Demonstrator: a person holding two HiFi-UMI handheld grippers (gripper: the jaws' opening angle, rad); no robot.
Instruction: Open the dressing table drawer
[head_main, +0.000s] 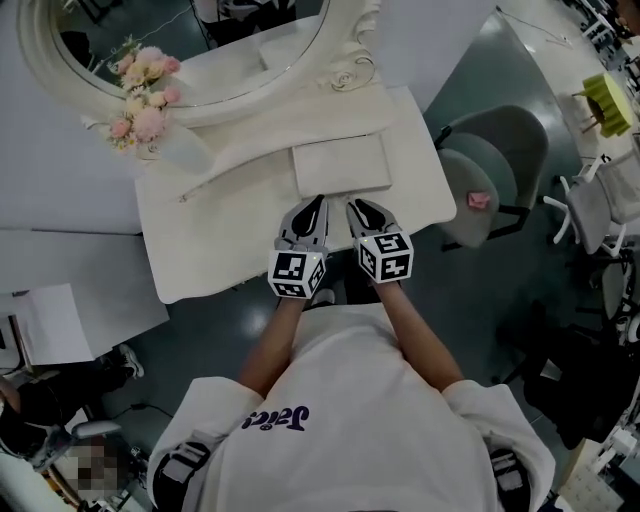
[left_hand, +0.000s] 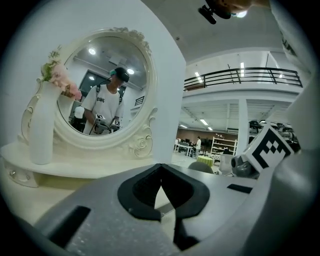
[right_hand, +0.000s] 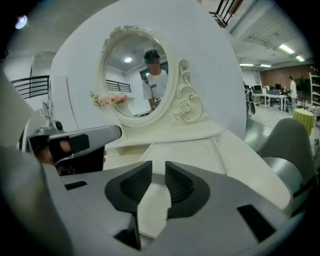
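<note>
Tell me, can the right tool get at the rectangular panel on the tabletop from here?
Probably yes: the right tool sits just before the panel, jaws slightly apart and empty, only bare tabletop between them; the left tool is beside it, not across.

The left gripper (head_main: 317, 204) and right gripper (head_main: 357, 208) sit side by side at the cream dressing table's (head_main: 220, 240) front edge, tips near what seems a recessed panel (head_main: 342, 165); pink flowers (head_main: 145, 95) front the oval mirror (head_main: 190, 40).
</note>
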